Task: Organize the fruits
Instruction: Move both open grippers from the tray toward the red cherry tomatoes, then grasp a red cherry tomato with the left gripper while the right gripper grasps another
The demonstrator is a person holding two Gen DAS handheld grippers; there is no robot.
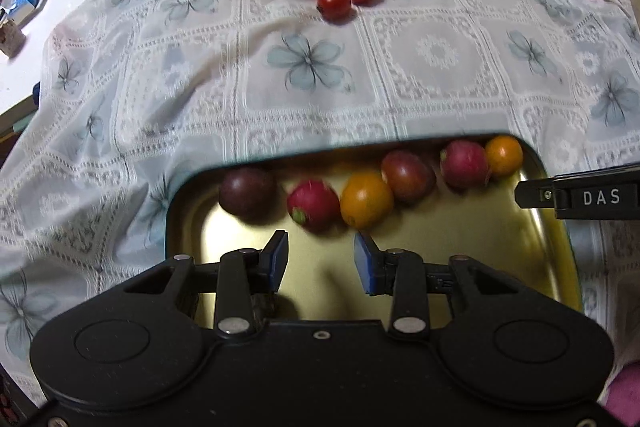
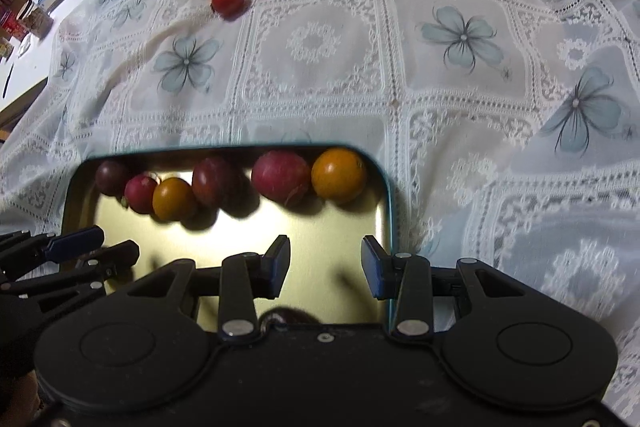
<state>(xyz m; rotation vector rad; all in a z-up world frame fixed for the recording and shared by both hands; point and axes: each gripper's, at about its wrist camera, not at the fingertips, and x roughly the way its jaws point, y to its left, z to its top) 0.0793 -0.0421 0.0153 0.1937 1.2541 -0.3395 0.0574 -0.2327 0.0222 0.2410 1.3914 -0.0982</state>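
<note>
On the right hand-held gripper [image 1: 528, 193], "DAS" reads clearly.

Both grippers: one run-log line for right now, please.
left gripper: open, empty, over tin tray | right gripper: open, empty | tray: six small fruits along far wall | two red tomatoes on cloth

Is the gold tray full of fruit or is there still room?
Still room. Six small fruits line the far edge of the gold tray; the rest of its shiny bottom is bare.
</note>
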